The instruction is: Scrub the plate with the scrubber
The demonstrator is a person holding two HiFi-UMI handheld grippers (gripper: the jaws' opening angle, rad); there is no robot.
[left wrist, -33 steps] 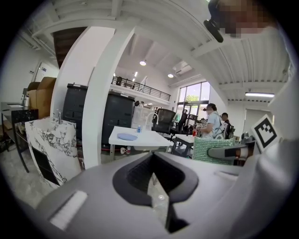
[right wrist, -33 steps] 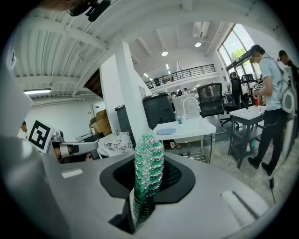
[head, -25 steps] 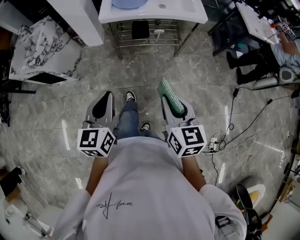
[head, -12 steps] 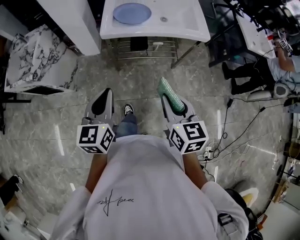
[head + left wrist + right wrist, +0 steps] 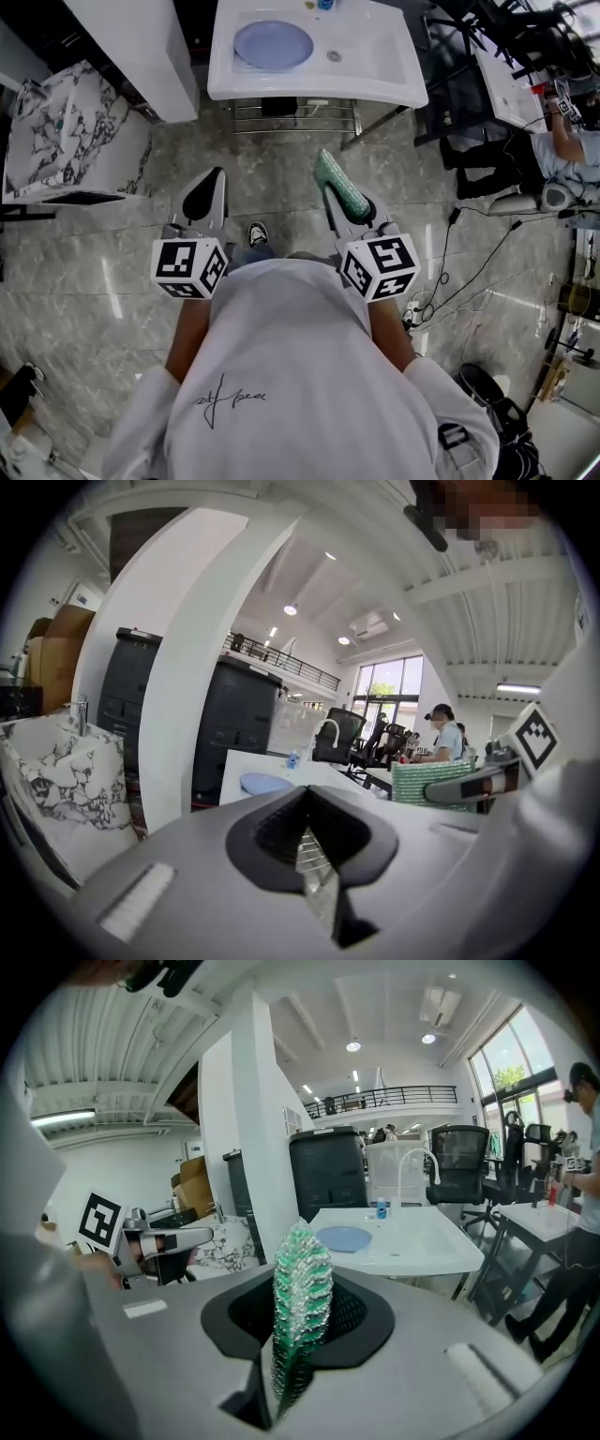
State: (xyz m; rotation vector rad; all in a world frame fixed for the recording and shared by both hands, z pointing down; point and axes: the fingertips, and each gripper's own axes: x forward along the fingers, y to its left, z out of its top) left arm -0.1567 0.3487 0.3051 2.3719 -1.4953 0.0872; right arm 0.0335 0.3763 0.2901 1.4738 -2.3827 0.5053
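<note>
A pale blue plate [image 5: 273, 44] lies in the white sink basin [image 5: 375, 66] ahead of me; it also shows as the plate [image 5: 344, 1237] in the right gripper view and the plate [image 5: 266, 783] in the left gripper view. My right gripper [image 5: 339, 194] is shut on a green sparkly scrubber [image 5: 337, 190], which stands up between its jaws as the scrubber [image 5: 300, 1299]. My left gripper [image 5: 205, 194] is shut with nothing in it, its jaws meeting at the gripper [image 5: 309, 850]. Both grippers hang over the floor, well short of the sink.
A white pillar [image 5: 141, 47] stands left of the sink, with a marble-patterned block [image 5: 66, 141] beside it. A small blue bottle [image 5: 381, 1207] sits at the sink's back edge. At the right are desks, office chairs, floor cables [image 5: 469, 272] and a seated person [image 5: 562, 141].
Both grippers and the person carrying them have come closer to the sink; the plate and basin now show fully at the top of the head view. The scrubber stays held.
</note>
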